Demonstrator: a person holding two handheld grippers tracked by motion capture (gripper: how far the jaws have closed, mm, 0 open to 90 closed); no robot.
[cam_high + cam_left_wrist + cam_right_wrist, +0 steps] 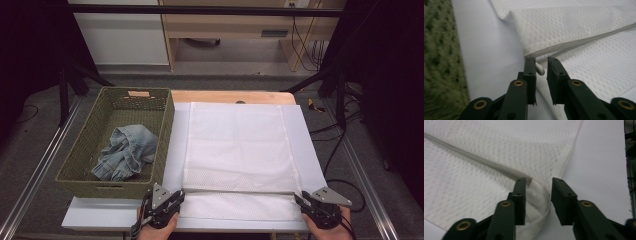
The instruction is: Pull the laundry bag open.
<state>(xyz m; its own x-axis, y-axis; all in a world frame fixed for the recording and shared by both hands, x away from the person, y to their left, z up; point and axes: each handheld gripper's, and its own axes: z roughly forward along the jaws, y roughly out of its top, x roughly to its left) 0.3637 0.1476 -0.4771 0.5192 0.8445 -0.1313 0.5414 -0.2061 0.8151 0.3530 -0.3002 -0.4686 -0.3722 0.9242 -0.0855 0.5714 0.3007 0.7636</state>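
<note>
Hidden and cut-off parts

At the bottom edge of the high view both hands (159, 231) are cut off at the wrist; the basket (87, 150) hides the jeans' (125, 152) underside, and the left gripper view blurs its weave.

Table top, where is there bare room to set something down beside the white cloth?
Free: the strip between the basket and the white cloth, the strip along the cloth's right side, and the wooden table edge behind it. Crowded: the front corners, where the left gripper and right gripper sit, and the basket, with denim.
</note>
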